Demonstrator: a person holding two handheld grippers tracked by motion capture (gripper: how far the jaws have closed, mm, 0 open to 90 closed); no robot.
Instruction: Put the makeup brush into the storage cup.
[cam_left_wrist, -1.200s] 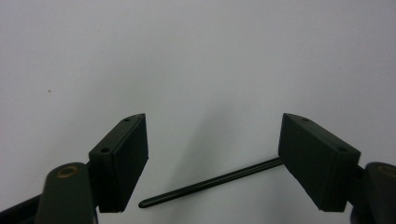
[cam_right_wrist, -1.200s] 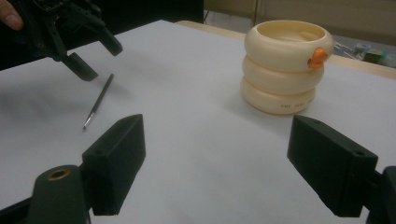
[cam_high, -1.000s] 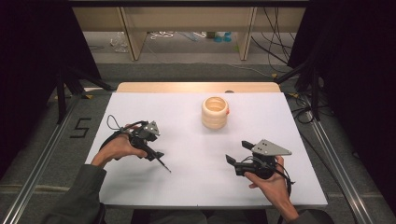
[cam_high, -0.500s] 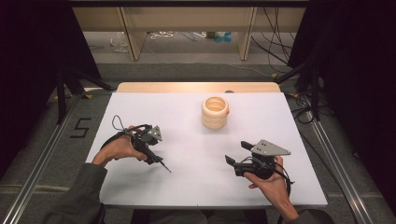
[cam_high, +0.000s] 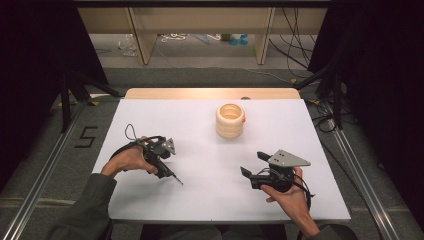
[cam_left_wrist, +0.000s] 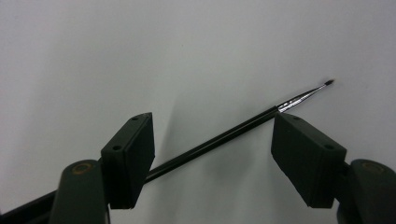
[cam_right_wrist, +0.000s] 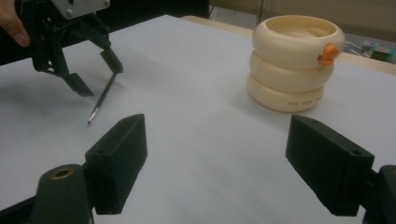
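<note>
On the left half of the white table (cam_high: 210, 200), the left tool (cam_left_wrist: 212, 140) has its jaws set wide and has just been closing them a little, with a thin black brush (cam_left_wrist: 224, 137) running slantwise between them; its handle passes close by one pad and its fine tip lies beyond the other, pointing toward the middle of the table, though I cannot tell whether either pad presses on it. Near the front right edge, the right tool (cam_right_wrist: 215, 158) stands wide open with nothing between its jaws, aimed across the table. Farther back near the middle stands a cream ringed pot (cam_high: 230, 120) with a small orange knob on its rim, well apart from both tools, and nothing can be made out inside it.
</note>
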